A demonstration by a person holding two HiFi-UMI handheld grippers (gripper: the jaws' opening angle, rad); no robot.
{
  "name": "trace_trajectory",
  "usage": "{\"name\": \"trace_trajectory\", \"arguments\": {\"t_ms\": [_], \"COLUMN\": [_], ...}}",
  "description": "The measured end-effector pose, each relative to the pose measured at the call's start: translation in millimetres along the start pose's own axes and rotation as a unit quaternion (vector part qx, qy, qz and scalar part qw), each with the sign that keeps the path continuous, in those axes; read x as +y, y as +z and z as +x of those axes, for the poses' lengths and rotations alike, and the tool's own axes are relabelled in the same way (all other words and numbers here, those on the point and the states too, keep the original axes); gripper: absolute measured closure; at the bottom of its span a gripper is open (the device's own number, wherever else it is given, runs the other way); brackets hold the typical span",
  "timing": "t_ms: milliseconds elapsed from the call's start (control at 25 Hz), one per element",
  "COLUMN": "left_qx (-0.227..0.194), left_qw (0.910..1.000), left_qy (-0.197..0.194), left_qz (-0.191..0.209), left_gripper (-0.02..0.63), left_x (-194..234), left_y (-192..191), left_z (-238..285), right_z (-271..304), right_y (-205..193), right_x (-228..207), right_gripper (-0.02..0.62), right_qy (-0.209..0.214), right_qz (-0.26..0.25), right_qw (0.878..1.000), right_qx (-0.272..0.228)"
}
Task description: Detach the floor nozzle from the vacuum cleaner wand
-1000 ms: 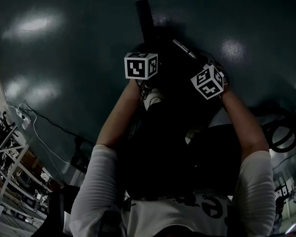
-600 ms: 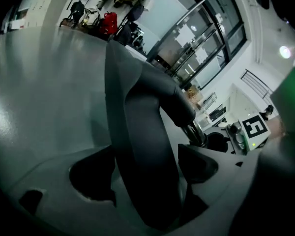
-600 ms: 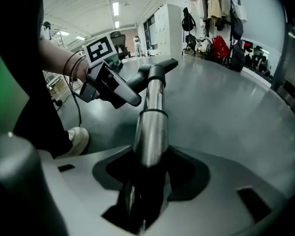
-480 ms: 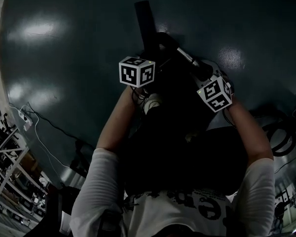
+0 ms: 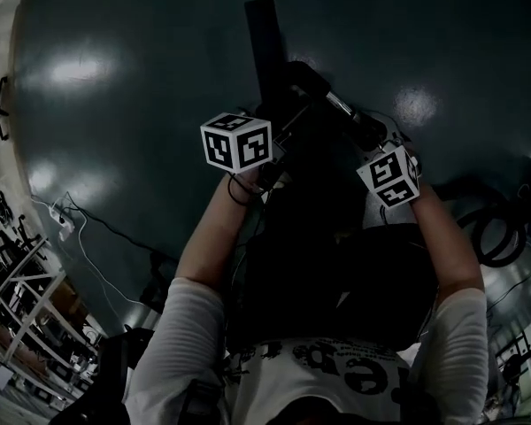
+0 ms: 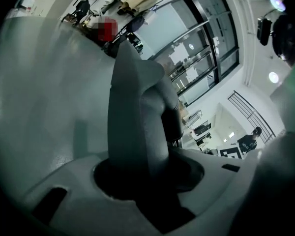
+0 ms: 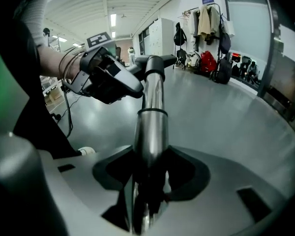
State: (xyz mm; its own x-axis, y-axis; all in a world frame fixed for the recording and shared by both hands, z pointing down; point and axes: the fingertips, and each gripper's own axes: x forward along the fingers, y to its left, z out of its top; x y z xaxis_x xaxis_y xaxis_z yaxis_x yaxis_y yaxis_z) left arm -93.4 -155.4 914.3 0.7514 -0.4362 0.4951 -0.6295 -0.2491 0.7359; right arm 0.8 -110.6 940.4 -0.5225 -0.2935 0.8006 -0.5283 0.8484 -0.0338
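Left tongs: jaws have just been closing, now narrowed and clamped on the grey neck of the floor nozzle. Right tongs: jaws set wide, gripping the chrome wand further back along its tube, nearer the person. Nozzle not yet detached; it sits at the wand's far end, a dark bar over the glossy floor, just beyond both tongs. Contact with floor: cannot tell

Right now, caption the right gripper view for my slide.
Right gripper clamped on the vacuum cleaner's metal wand above a grey floor.
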Motion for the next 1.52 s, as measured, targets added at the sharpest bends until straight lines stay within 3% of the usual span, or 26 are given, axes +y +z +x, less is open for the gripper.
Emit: {"name": "trace_trajectory", "arguments": {"t_ms": [200,320,480,760,920,1040,1120,1280,1520], "left_qx": [-0.006,-0.001,0.011,0.012,-0.004,-0.021,-0.024,-0.026,-0.035], "left_qw": [0.9986,0.9958,0.9894,0.9673,0.9428,0.9217,0.9123,0.9024,0.8864], "left_qy": [0.011,0.012,-0.019,-0.038,-0.052,-0.053,-0.053,-0.043,-0.017], "left_qz": [0.051,0.091,0.143,0.251,0.329,0.384,0.405,0.428,0.461], "left_gripper": [0.457,0.462,0.485,0.489,0.489,0.489,0.489,0.489,0.489], "left_x": [-113.5,-202.7,-340.1,-549.6,-643.5,-702.3,-735.6,-780.0,-813.1], "left_y": [51.3,85.7,128.3,177.6,186.8,179.4,165.7,149.9,141.5], "left_z": [-65.4,-120.7,-183.9,-284.6,-323.4,-337.6,-346.4,-361.8,-369.0], "right_z": [-102.9,-185.7,-310.1,-509.6,-598.8,-654.3,-686.2,-729.0,-754.8], "right_y": [65.8,117.8,182.5,265.9,289.4,287.8,279.9,273.0,264.1], "right_x": [5.4,21.3,31.7,61.3,74.6,83.4,94.2,112.3,126.7], "right_gripper": [0.408,0.408,0.408,0.410,0.410,0.410,0.410,0.410,0.410], "right_qy": [-0.023,-0.025,-0.042,-0.070,-0.114,-0.143,-0.156,-0.168,-0.162], "right_qz": [-0.001,0.008,0.011,0.016,0.017,0.018,0.019,0.023,0.041], "right_qw": [0.999,0.999,0.997,0.994,0.986,0.979,0.975,0.971,0.968], "right_qx": [-0.027,-0.045,-0.061,-0.085,-0.119,-0.144,-0.154,-0.171,-0.187]}}
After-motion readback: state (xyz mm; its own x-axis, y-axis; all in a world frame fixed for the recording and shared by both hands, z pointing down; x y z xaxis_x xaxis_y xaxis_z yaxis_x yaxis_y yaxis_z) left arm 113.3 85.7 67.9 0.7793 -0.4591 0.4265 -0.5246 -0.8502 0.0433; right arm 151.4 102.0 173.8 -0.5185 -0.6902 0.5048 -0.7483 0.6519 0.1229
